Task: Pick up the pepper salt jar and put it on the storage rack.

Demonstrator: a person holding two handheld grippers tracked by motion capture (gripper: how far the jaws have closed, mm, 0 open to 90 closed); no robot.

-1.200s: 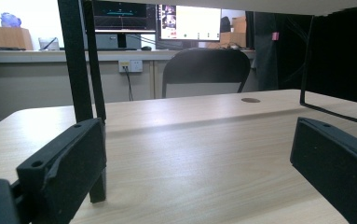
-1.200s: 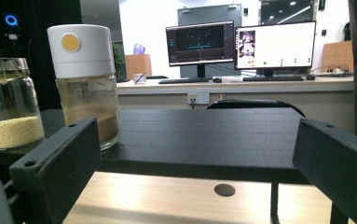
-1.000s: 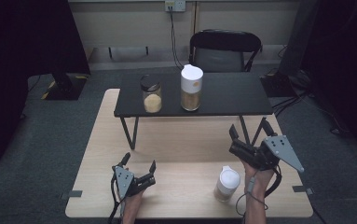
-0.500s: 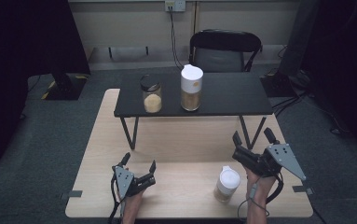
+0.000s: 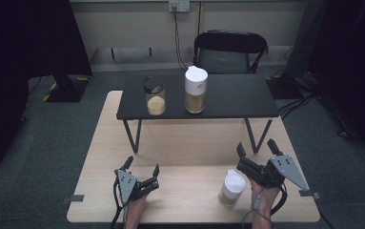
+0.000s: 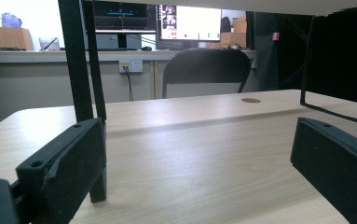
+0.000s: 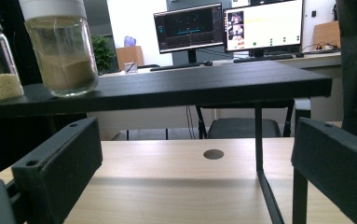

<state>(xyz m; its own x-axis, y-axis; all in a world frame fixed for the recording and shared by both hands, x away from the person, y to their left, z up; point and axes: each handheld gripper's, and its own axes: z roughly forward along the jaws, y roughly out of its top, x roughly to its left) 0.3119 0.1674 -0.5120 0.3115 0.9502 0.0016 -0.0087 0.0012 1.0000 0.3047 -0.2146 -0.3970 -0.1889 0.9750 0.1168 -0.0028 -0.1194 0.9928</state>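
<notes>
Your right gripper [image 5: 256,151]: jaws spread, empty | cup [image 5: 232,188] on table [image 5: 189,148], just left of it | your left gripper [image 5: 142,167]: jaws spread, empty, well apart | ahead: black shelf [image 5: 228,98] carrying two jars [image 5: 195,89], its legs between you and the far edge

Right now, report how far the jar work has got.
Barely started. Nothing is gripped: the right gripper hangs open beside the white-lidded jar on the wooden table, apart from it; the left gripper rests open. Two jars, a tall jar and a short jar, stand on the black shelf. Grasping the near jar remains.
</notes>
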